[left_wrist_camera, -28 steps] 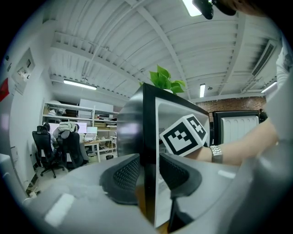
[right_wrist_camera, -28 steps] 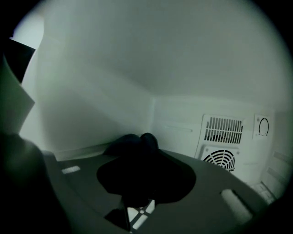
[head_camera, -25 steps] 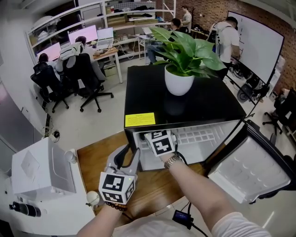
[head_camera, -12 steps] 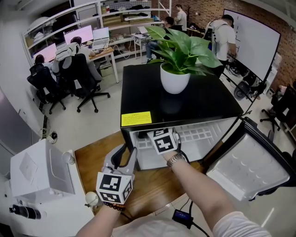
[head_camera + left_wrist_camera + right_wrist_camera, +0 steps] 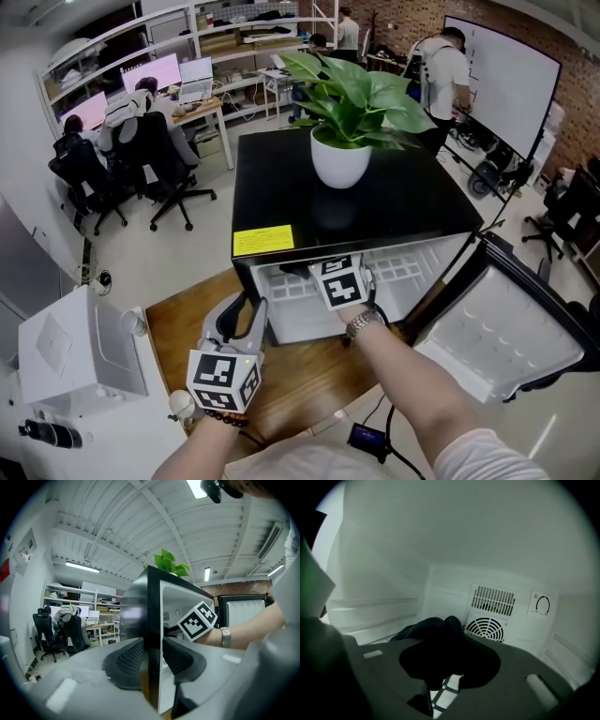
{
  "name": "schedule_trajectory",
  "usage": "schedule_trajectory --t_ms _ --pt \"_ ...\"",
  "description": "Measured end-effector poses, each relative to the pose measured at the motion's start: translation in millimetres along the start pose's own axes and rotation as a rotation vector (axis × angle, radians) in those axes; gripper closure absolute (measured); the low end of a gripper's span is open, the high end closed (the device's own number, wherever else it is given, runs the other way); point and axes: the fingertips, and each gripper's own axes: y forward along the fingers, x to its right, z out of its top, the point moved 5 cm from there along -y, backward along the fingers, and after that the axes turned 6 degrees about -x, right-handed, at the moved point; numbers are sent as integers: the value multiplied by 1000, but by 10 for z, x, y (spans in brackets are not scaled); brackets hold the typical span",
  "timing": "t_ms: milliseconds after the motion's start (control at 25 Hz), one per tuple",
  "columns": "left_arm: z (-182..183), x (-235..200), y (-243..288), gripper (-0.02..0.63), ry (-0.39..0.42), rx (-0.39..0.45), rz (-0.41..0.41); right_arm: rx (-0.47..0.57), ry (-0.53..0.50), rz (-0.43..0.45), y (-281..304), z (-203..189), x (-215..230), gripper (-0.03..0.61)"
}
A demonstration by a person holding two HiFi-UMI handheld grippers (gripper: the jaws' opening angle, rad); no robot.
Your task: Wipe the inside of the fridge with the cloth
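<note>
A black mini fridge (image 5: pixel 394 211) stands with its door (image 5: pixel 506 342) swung open to the right, showing a white inside (image 5: pixel 291 314). My right gripper (image 5: pixel 337 279) reaches into it and is shut on a dark bunched cloth (image 5: pixel 436 634). In the right gripper view the cloth fills the jaws of the right gripper (image 5: pixel 447 665), low in front of the round fan grille (image 5: pixel 485 627). My left gripper (image 5: pixel 246 305) is at the fridge's front left corner. In the left gripper view, the left gripper (image 5: pixel 152 656) has both pads pressed on the black side wall (image 5: pixel 152 611).
A potted plant (image 5: pixel 339 155) sits on the fridge top. The fridge rests on a wooden board (image 5: pixel 309 375). A white appliance (image 5: pixel 80 352) stands at the left. A thermostat dial (image 5: pixel 542 605) is on the back wall. People sit at desks (image 5: pixel 141 122) farther back.
My right gripper has slid to the right across the inside of the fridge with the cloth in it. The left gripper has kept its hold on the side wall.
</note>
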Motion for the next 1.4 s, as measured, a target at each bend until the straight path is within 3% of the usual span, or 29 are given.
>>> schedule_trajectory --t_ms 1400 --pt "-6 6 5 493 -22 4 27 -70 138 -222 -441 -558 1199 468"
